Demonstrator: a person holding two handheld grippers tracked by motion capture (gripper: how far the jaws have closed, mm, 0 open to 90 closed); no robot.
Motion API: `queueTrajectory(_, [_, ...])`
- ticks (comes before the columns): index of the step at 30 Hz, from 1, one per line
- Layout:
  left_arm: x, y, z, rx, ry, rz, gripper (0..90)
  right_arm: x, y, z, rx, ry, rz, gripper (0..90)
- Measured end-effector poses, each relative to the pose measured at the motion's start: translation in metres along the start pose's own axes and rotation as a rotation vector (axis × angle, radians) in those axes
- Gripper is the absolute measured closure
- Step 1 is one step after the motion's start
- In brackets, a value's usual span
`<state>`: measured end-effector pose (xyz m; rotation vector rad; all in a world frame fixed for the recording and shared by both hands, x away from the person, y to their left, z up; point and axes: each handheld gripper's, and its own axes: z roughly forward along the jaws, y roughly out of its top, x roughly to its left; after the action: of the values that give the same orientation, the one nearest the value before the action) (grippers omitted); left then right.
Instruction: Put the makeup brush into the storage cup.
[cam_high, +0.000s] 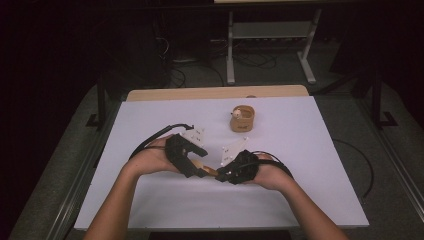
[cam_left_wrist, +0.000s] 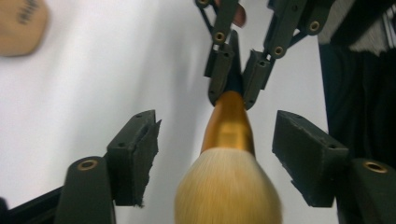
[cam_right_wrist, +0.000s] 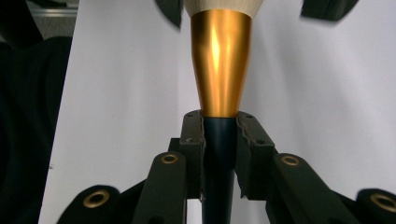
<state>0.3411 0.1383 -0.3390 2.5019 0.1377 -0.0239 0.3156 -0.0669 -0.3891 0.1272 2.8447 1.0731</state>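
Between the two hands at table centre, a makeup brush (cam_high: 206, 169) bridges the grippers. Right gripper (cam_right_wrist: 219, 135) pinches its dark handle just below the gold ferrule. Left gripper (cam_left_wrist: 217, 158) has its jaws spread either side of the bristle head, pads clear of it. High view adds a tan cup (cam_high: 243, 119) farther back on the white table (cam_high: 310, 175); the brush there is mostly hidden by the grippers. Bristles are blurred in left gripper view and cut off in right gripper view.
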Motion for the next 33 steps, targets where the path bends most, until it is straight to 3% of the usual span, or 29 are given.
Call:
queueTrajectory(2, [0.002, -0.003, -0.003, -0.022, 0.023, -0.006, 26.3, -0.002, -0.003, -0.002, -0.012, -0.005, 0.019, 73.8])
queueTrajectory(7, [0.003, -0.012, -0.011, -0.133, 0.084, -0.073, 24.9, -0.006, -0.011, -0.007, -0.047, -0.014, 0.056, 73.7])
queueTrajectory(12, [0.004, -0.021, -0.017, -0.217, 0.128, -0.103, 23.4, -0.008, -0.021, -0.013, -0.083, -0.035, 0.131, 73.8])
queueTrajectory(16, [0.005, -0.028, -0.024, -0.28, 0.165, -0.125, 22.7, -0.011, -0.027, -0.019, -0.12, -0.052, 0.172, 73.8])
queueTrajectory(17, [0.005, -0.031, -0.026, -0.304, 0.178, -0.132, 22.8, -0.013, -0.029, -0.02, -0.129, -0.06, 0.161, 73.8])
queueTrajectory(18, [0.004, -0.033, -0.028, -0.322, 0.182, -0.138, 22.8, -0.013, -0.03, -0.023, -0.155, -0.058, 0.204, 73.8])
queueTrajectory(23, [0.004, -0.041, -0.03, -0.358, 0.2, -0.161, 22.1, -0.016, -0.033, -0.027, -0.194, -0.085, 0.237, 73.8])
queueTrajectory(26, [0.004, -0.045, -0.028, -0.377, 0.204, -0.172, 22.0, -0.015, -0.033, -0.029, -0.231, -0.087, 0.283, 73.8])
queueTrajectory(33, [0.005, -0.054, -0.021, -0.444, 0.207, -0.225, 21.9, -0.017, -0.036, -0.032, -0.293, -0.108, 0.316, 73.7])
